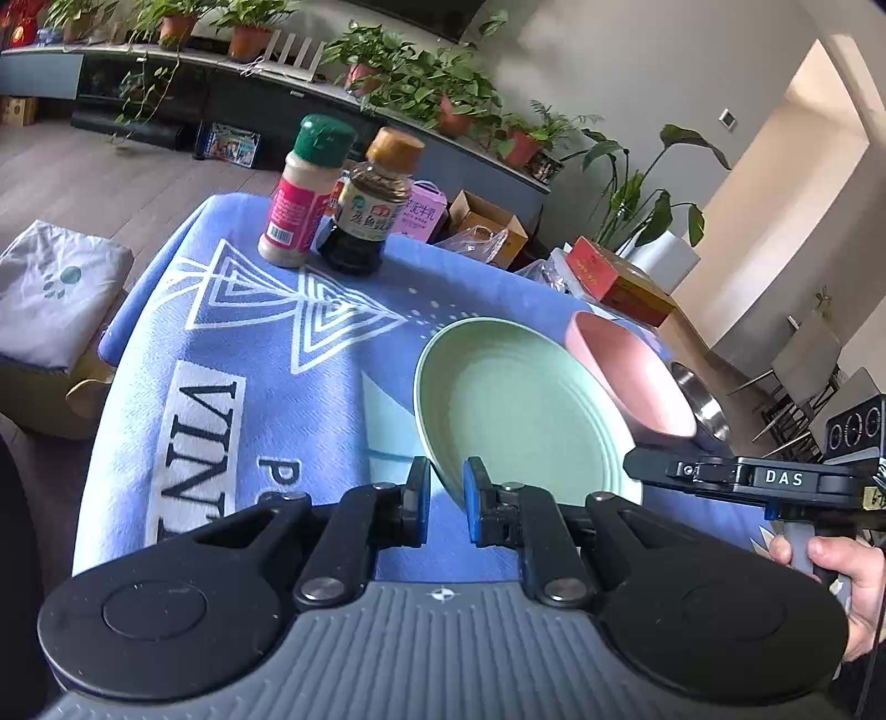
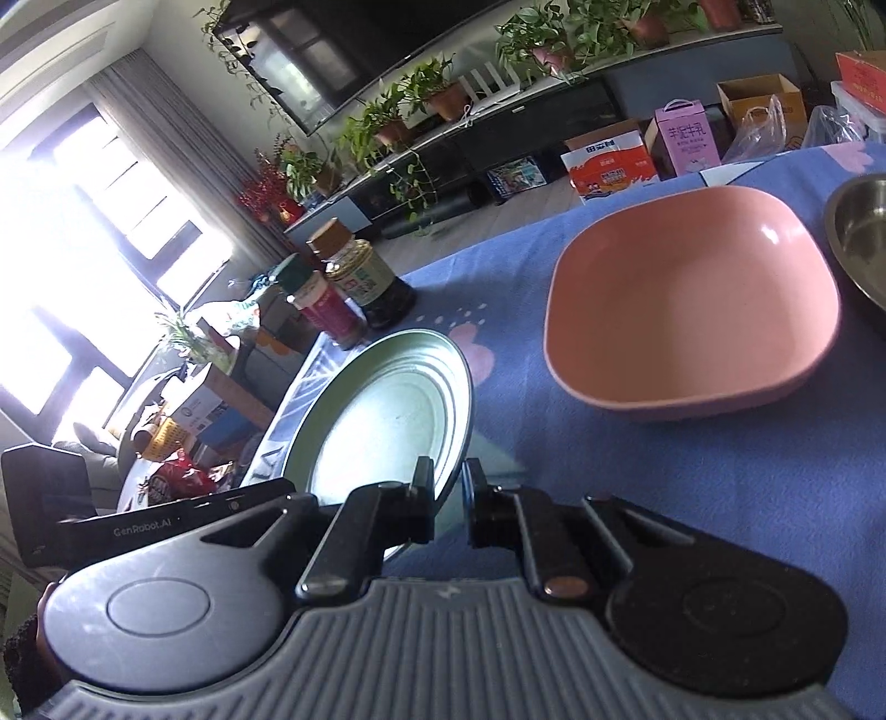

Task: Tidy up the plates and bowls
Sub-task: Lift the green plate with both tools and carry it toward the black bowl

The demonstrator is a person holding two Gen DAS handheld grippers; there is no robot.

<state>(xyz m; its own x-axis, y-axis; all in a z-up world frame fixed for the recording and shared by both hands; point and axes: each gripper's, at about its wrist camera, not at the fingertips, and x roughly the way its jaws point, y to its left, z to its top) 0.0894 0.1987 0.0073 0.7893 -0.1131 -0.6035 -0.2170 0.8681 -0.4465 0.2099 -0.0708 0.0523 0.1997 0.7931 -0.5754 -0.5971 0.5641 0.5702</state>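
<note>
I see the green plate tilted up off the desk, beside the pink bowl. My left tongs and right tongs each clamp its rim.

A blue tablecloth with white triangle patterns and lettering covers the table. At its far edge stand two condiment containers, just beside each other: a green-capped seasoning shaker with a pink label and a dark sauce bottle with a brown cap. Beyond the table, on the floor: a pink carton, an open cardboard box, a red box. Potted plants line a long low cabinet. A folded grey cloth lies left of the table. In the right wrist view, a wall-mounted television hangs above the plants.
</note>
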